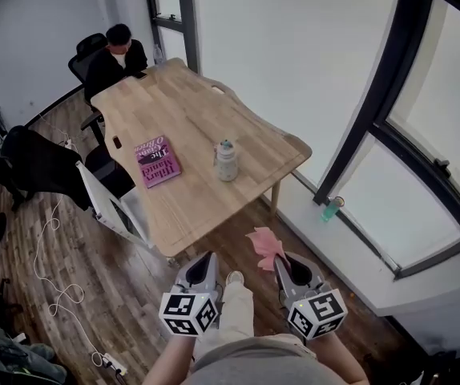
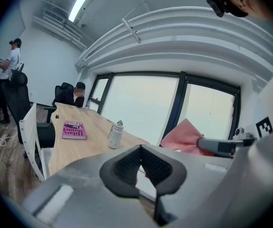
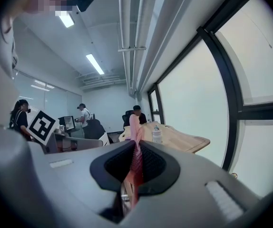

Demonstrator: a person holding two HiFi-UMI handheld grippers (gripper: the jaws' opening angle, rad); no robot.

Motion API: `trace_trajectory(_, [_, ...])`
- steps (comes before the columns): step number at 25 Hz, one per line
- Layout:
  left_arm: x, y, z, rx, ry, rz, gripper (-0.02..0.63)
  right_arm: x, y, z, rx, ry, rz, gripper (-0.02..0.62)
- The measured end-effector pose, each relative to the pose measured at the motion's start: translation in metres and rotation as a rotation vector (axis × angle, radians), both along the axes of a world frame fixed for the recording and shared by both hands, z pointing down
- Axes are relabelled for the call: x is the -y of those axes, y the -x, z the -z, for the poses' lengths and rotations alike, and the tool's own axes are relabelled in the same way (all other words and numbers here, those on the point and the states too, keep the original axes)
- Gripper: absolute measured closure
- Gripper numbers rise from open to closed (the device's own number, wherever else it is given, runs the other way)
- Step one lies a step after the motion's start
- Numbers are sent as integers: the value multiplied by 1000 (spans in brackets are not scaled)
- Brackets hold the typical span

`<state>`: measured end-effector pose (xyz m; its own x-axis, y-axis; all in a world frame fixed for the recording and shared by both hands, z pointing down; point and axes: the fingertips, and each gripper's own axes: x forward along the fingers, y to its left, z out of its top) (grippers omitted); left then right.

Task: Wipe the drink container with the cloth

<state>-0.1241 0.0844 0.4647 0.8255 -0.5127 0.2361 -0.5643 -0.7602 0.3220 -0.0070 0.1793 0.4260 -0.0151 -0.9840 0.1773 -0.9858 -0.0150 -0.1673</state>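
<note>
Right tongs (image 1: 282, 263) clamped on pink cloth (image 1: 265, 244). Left tongs (image 1: 207, 258) pressed together, nothing gripped. Bottle (image 1: 227, 161) seen upright on wooden counter (image 1: 174, 107) near pink book (image 1: 159, 160), well apart from both tongs, untouched.

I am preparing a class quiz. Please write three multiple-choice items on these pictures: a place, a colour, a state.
1. Where does the drink container stand? A on the floor; B on the table, beside the book; C on the windowsill.
2. Which colour is the cloth? A blue; B white; C pink.
3. How is the left gripper? A shut, empty; B shut on the cloth; C open around the container.
Answers: 1 B, the head view shows it on the wood; 2 C, pink in the right gripper; 3 A, its jaws meet with nothing between.
</note>
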Motion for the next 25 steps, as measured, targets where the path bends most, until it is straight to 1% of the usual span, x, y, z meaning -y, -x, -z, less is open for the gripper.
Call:
trace_trajectory(10, [83,-50,-7,19,19,0,603,77,-50,-2,12,30,-3,575])
trace_trajectory(15, [131,-76,-5,38,19,-6,603,130,-79,8,21,29,9,575])
trace_trajectory(20, [180,-102,3,37,15,0,603,188,-109,15,20,36,19,575])
trace_trajectory(25, [223,-118,3,43,18,12,603,242,-132,19,8,47,32,575])
